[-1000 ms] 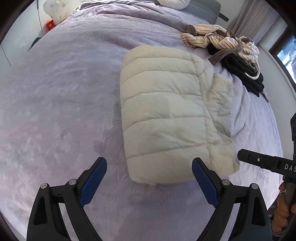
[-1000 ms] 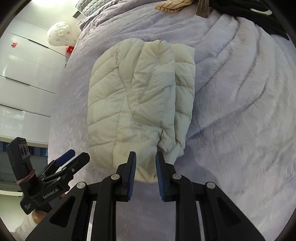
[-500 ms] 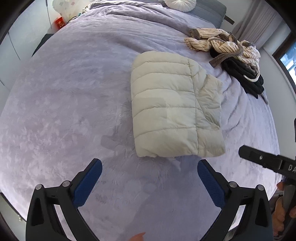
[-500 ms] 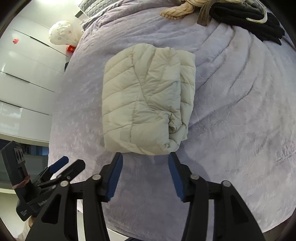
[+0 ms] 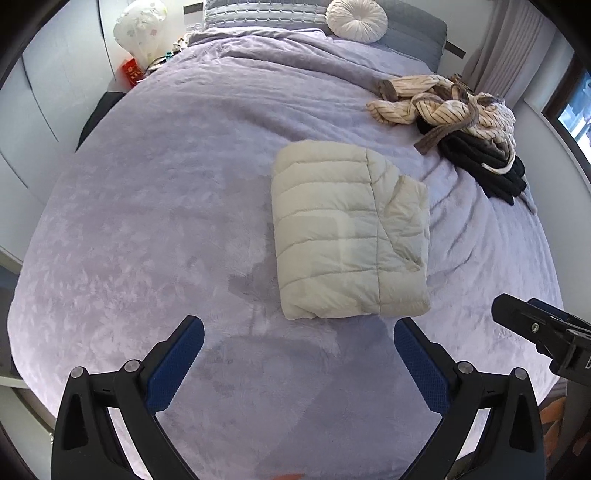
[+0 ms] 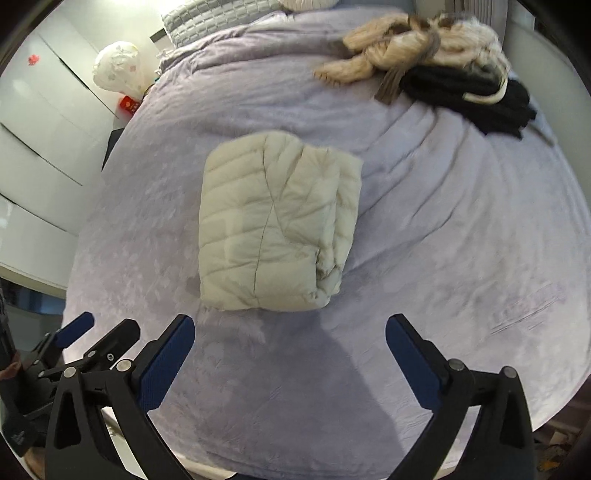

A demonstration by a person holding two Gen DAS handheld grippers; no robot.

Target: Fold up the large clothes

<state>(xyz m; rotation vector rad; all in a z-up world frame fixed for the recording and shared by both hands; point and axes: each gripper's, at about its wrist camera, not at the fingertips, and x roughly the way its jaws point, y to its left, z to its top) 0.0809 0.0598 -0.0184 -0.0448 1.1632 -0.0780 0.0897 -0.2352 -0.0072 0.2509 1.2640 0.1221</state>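
A cream quilted puffer jacket [image 5: 347, 236] lies folded into a thick rectangle on the lavender bed cover [image 5: 147, 221]. It also shows in the right wrist view [image 6: 273, 225]. My left gripper [image 5: 297, 339] is open and empty, above the bed just short of the jacket's near edge. My right gripper [image 6: 290, 338] is open and empty, also just short of the near edge. The right gripper shows at the right edge of the left wrist view [image 5: 543, 332]. The left gripper shows at the lower left of the right wrist view [image 6: 77, 343].
A pile of clothes sits at the bed's far right: a striped beige garment [image 5: 443, 103] and a black one [image 5: 487, 170]. A round white cushion [image 5: 356, 18] and grey pillows lie at the headboard. White wardrobe doors [image 6: 33, 129] stand left; the bed's near edge is below the grippers.
Both grippers have pulled back from the jacket toward the bed's near edge. The right gripper, nearly shut by the jacket's edge a second ago, has opened wide. The jacket stays folded.
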